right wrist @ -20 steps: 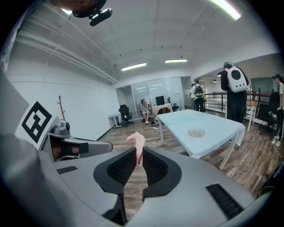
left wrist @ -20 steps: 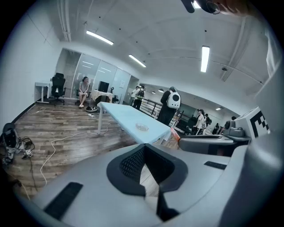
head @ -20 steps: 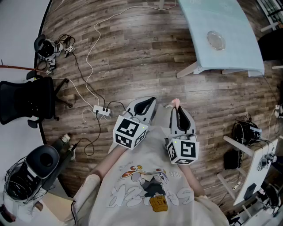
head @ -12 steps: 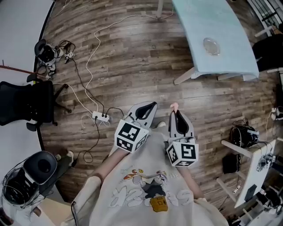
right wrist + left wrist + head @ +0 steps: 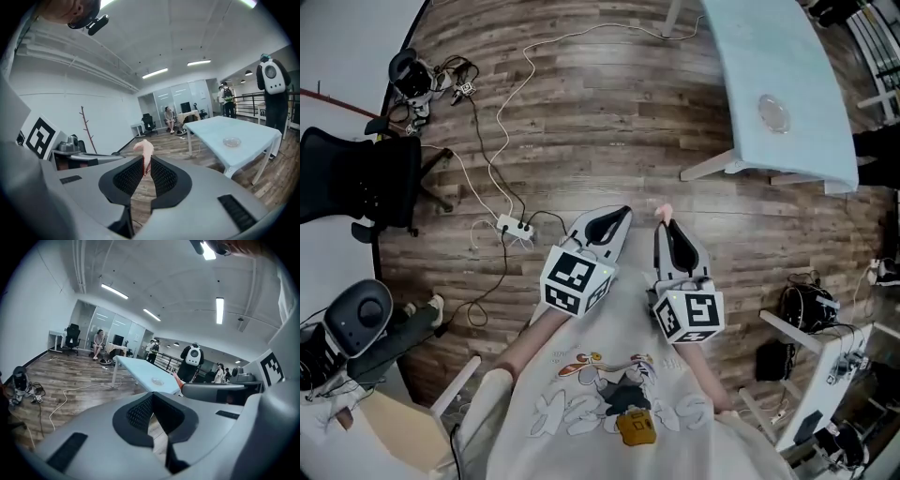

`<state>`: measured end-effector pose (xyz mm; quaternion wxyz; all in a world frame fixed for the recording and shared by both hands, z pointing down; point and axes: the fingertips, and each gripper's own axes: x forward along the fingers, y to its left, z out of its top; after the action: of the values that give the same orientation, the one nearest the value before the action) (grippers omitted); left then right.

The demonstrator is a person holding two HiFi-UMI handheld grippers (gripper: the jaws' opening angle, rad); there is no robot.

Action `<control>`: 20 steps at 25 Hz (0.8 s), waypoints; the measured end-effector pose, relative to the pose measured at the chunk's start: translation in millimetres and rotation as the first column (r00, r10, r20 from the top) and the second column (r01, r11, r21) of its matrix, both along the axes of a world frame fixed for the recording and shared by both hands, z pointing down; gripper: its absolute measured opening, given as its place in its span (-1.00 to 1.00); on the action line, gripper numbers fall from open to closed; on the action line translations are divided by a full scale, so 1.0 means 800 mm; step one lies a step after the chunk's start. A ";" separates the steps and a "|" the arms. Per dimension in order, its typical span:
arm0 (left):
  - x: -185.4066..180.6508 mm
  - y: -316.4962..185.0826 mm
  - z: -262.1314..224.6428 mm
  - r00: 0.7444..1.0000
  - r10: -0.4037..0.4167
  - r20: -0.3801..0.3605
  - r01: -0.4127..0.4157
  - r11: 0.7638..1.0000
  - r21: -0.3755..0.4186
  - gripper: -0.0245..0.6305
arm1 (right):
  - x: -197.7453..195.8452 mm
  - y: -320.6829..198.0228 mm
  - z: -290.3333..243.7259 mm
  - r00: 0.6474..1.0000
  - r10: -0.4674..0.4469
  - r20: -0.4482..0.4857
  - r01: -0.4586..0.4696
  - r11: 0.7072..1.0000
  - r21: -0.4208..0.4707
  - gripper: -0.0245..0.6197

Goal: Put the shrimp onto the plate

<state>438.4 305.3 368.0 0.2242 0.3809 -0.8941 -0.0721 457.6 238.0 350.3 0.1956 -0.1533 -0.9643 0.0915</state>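
Wood-plank floor (image 5: pixel 609 112) fills the head view. At far right, a pale blue table (image 5: pixel 769 56) carries a clear glass plate (image 5: pixel 774 114), lying alone on it. Near the person's body, the right gripper (image 5: pixel 665 225) is clamped on a pink shrimp (image 5: pixel 662 212), well apart from the plate. Just left of it, the left gripper (image 5: pixel 619 217) has its jaws together, holding nothing. White cables (image 5: pixel 502 122), a power strip (image 5: pixel 515 230) and a black chair (image 5: pixel 361 183) lie to the left.

Pink shrimp (image 5: pixel 662 212), seemingly, in right gripper (image 5: pixel 667 227)
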 end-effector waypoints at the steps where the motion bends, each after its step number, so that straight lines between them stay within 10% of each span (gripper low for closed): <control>1: -0.001 0.004 0.005 1.000 -0.001 -0.007 0.001 1.000 -0.006 -0.90 | -0.005 0.005 0.000 1.000 -0.008 0.003 0.008 1.000 0.001 -0.72; 9: -0.047 0.034 0.025 0.998 -0.041 -0.051 0.039 0.999 -0.036 -0.90 | -0.063 0.031 0.024 0.998 -0.034 -0.050 0.032 0.999 -0.043 -0.72; 20: -0.260 0.039 0.053 0.996 -0.013 -0.089 0.004 0.995 -0.102 -0.90 | -0.279 0.035 0.042 0.998 -0.032 -0.059 0.028 0.997 -0.067 -0.71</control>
<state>230.5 336.5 410.3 0.2826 0.3618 -0.8873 -0.0444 234.3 266.1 383.6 0.2208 -0.1713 -0.9520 0.1250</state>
